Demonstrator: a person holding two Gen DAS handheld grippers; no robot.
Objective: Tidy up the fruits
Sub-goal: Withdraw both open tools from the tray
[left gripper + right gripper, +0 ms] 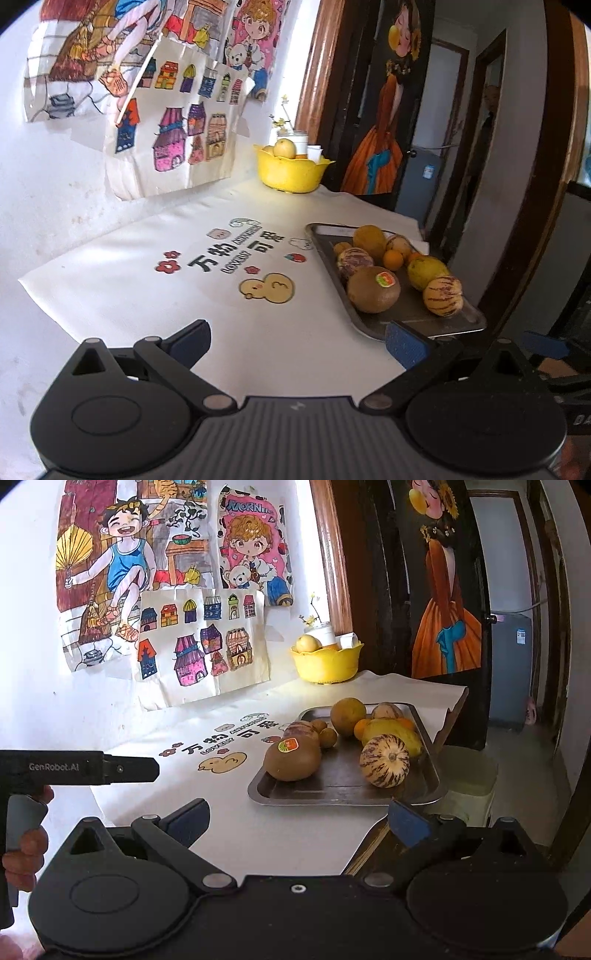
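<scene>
Fruit tray ahead of both grippers.
Kiwi at twelve o'clock from right gripper; left gripper also spread, empty.

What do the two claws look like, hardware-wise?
Both match: a black body with round pivot housings, silver pins and triangular cut-outs in the linkage arms. The left claw has blue textured finger pads and a grey ribbed centre plate. The right claw has the same blue pads and a plain black plate with one screw. The right view shows "GenRobot.AI" printed in white on the left unit's side.

One tray, one yellow bowl, three striped melons, one kiwi.
</scene>
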